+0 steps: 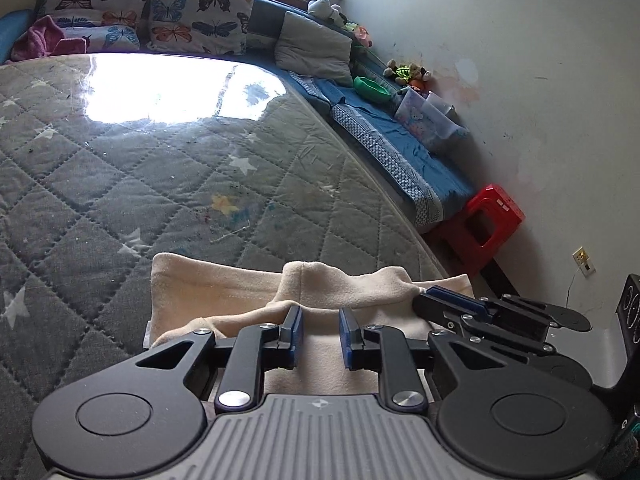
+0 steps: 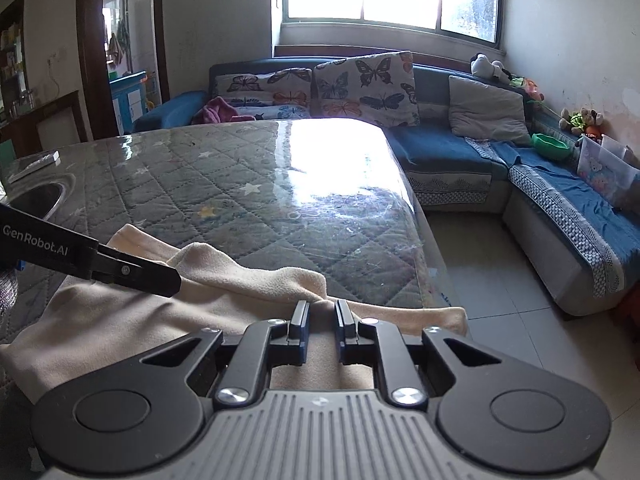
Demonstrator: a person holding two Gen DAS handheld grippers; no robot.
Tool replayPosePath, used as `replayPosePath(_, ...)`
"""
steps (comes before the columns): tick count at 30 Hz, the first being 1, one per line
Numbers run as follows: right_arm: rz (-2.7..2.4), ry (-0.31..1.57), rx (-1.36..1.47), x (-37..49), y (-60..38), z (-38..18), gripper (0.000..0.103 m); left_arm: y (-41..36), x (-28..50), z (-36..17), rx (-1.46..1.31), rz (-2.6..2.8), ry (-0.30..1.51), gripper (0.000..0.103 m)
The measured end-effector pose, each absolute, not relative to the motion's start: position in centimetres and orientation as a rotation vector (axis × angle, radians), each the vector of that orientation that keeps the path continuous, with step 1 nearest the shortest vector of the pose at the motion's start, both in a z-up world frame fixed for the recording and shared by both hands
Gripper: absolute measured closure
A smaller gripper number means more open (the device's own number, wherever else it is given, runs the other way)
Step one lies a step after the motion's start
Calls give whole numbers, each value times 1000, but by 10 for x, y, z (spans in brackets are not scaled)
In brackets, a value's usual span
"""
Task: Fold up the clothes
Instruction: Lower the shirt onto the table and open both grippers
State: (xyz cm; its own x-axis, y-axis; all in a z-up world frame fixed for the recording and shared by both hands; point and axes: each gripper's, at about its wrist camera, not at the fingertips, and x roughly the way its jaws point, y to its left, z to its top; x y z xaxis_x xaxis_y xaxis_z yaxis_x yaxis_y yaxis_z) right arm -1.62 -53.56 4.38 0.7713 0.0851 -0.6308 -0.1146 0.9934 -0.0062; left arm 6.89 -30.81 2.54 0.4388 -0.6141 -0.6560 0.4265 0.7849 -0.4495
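The table, a broad top under a quilted grey cover and a glossy clear sheet, carries the work, and the cream garment lies at its near right corner, part-folded, with one layer already doubled over in a soft ridge across its middle; from how it lies, the step in hand looks like taking hold of the near fabric to carry another fold toward the far edge; to do it well both grippers should bite the same layer at matching depth, lift only enough to clear the ridge, and travel together so the crease runs parallel to the table's near edge rather than skewed; the far side of the table is bare and gives plenty of room to lay the fold forward, but the right edge is close, the garment's right hem reaches almost to it and the tiled floor drops away just past it, so any drift rightward risks cloth sliding off the slick sheet; a metal bowl sits near the left edge, well apart from the cloth; the left gripper rests low over the garment with its blue-padded jaws spread and fabric visible in the gap, nothing pinched; the right gripper sits just beside it, jaws narrowly parted over the cloth, and I cannot tell whether they hold a fold.
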Motion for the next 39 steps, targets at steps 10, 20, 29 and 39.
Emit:
replayPosePath(10, 172, 673, -113, -9, -510, 45, 83, -309, 66, 28, -224, -646, 905, 80)
replayPosePath(20, 219, 652, -128, -9, -505, 55, 77, -305, 52, 33, -189, -656, 891, 79)
replayPosePath(29, 217, 658, -135, -11, -499, 53, 61, -300, 38, 37, -157, -656, 868, 65)
replayPosePath(39, 140, 627, -105, -48, -508, 64, 34, -296, 13, 43, -114, -643, 834, 47)
